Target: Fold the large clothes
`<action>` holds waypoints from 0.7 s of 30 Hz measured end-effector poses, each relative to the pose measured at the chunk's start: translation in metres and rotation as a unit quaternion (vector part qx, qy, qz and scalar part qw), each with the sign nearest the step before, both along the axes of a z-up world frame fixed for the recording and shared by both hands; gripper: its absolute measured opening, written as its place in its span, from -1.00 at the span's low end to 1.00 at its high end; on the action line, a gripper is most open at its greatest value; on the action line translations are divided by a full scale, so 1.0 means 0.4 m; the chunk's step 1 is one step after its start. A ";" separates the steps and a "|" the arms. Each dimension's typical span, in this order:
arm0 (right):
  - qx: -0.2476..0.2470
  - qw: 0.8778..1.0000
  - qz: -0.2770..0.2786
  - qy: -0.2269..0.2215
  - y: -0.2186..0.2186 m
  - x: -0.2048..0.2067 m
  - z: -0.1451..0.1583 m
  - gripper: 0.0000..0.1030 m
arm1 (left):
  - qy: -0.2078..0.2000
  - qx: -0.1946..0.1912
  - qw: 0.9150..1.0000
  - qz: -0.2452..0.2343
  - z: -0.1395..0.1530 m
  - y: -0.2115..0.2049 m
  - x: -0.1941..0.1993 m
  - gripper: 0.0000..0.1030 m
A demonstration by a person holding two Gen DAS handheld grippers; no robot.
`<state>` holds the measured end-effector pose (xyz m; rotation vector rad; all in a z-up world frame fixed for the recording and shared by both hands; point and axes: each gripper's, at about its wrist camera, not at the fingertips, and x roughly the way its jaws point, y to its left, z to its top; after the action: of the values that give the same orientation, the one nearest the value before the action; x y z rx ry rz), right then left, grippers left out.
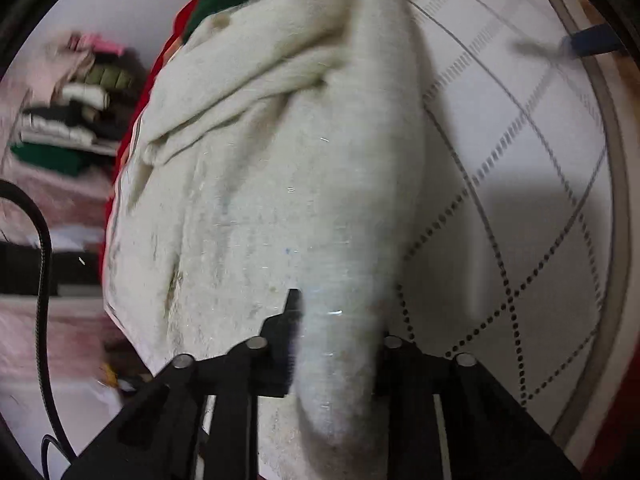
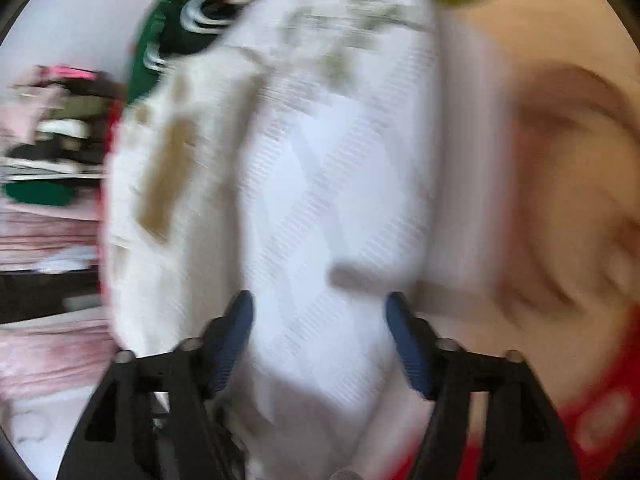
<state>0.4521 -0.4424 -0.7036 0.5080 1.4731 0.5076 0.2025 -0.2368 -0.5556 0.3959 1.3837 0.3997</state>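
A fuzzy cream garment (image 1: 256, 184), its pile soft and towel-like with rope-thick folds across the upper half, lies on a white quilted surface (image 1: 520, 184) stitched in dotted diamond lines. The left hand-held gripper (image 1: 338, 344) pinches a rolled edge of the cream garment between its black fingers. The left wrist view alone shows the quilting's grey border and the right gripper's blue finger (image 1: 592, 42) at the far edge; it also catches a stack of folded clothes (image 1: 76, 120) in green, white and black to the left. The right wrist view, heavily blurred, shows the right hand-held gripper (image 2: 320, 340) spread wide, blue pads (image 2: 234, 340) apart over the diamond quilting, with a tan patch on the garment and red fabric (image 2: 600, 420) at lower right.
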 end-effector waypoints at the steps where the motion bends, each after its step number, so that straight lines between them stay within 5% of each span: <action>1: 0.049 0.999 -0.001 -0.003 0.029 0.037 -0.011 0.52 | -0.008 -0.009 1.000 0.006 0.019 0.014 0.001 -0.70; 7: 0.198 0.980 -0.022 0.026 0.158 0.172 -0.056 0.64 | -0.039 -0.037 0.998 0.029 0.111 0.076 0.007 -0.72; 11: 0.192 0.978 -0.038 0.071 0.255 0.209 -0.103 0.62 | -0.051 -0.055 0.996 0.037 0.124 0.085 0.006 -0.72; 12: 0.182 0.979 -0.043 0.078 0.279 0.210 -0.109 0.40 | -0.054 -0.063 0.996 0.039 0.129 0.094 0.006 -0.72; 13: 0.178 0.979 -0.048 0.084 0.297 0.213 -0.117 -0.09 | -0.055 -0.068 0.995 0.039 0.132 0.096 0.004 -0.72; 14: 0.163 0.980 -0.054 0.097 0.318 0.215 -0.125 -0.25 | -0.059 -0.078 0.994 0.040 0.140 0.114 0.002 -0.72; 17: 0.136 0.984 -0.071 0.089 0.364 0.214 -0.105 -0.45 | -0.067 -0.102 0.992 0.040 0.168 0.145 -0.003 -0.72; 21: 0.087 0.993 -0.065 0.047 0.413 0.194 0.038 -0.54 | -0.083 -0.162 0.982 0.042 0.235 0.244 -0.016 -0.72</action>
<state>0.5297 -0.2774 -0.6886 0.7687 1.4806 0.5172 0.1960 -0.1391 -0.4616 0.0356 1.2777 0.2644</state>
